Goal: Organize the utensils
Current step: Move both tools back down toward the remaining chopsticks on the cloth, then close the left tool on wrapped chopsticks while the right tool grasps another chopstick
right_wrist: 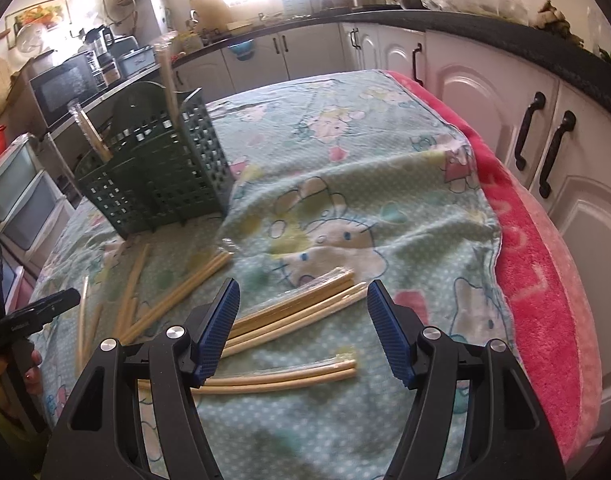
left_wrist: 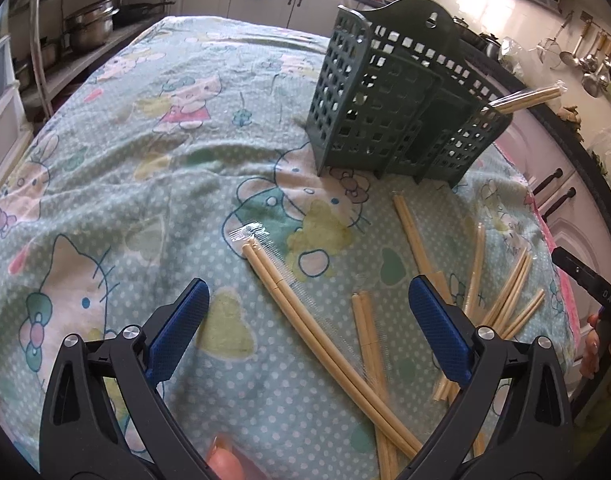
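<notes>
Both my left gripper [left_wrist: 305, 320] and right gripper [right_wrist: 303, 328] gaped empty; the chopsticks [left_wrist: 317, 336] at lower centre looked light, stiff, wrapper-slick, so I'd pinch mid-length.

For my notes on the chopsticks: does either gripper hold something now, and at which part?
Nothing is held. The left gripper and right gripper are both open above the chopsticks on the cloth.

A table draped in a pale green cartoon-cat cloth [left_wrist: 153, 184], with a pink towel [right_wrist: 537, 288] along its right edge. A dark green slotted utensil holder [left_wrist: 393, 120] stands at the far side; wrapped pairs of chopsticks [left_wrist: 329, 340] lie scattered nearer.
</notes>
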{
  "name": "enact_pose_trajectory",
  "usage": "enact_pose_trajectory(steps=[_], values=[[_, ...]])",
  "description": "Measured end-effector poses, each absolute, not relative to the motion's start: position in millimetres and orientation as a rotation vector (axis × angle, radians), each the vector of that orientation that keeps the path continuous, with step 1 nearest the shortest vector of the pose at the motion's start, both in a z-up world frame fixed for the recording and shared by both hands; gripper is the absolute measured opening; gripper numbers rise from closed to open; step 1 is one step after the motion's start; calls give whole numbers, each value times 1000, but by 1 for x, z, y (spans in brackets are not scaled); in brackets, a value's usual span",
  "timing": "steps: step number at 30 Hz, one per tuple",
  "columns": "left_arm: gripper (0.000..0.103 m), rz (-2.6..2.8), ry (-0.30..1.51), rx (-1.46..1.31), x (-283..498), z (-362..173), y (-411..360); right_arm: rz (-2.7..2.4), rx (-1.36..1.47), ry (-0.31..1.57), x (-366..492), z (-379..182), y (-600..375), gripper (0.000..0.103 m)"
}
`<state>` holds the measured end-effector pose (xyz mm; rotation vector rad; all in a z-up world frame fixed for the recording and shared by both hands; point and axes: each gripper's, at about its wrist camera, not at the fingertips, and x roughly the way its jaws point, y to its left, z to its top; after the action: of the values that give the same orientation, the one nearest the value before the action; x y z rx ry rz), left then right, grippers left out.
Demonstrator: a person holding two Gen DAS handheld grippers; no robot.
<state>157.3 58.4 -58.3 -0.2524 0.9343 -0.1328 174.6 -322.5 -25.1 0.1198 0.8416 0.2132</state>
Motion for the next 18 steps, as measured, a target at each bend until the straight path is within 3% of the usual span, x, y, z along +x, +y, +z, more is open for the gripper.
enact_pose_trajectory(steps=[9,18], values=[[90,-120,955,-266,163,-63,59,207,145,867,198,-37,-336,63],[82,-100,966,-273,170,-65,59,257,89,919,232,-50,-333,48]])
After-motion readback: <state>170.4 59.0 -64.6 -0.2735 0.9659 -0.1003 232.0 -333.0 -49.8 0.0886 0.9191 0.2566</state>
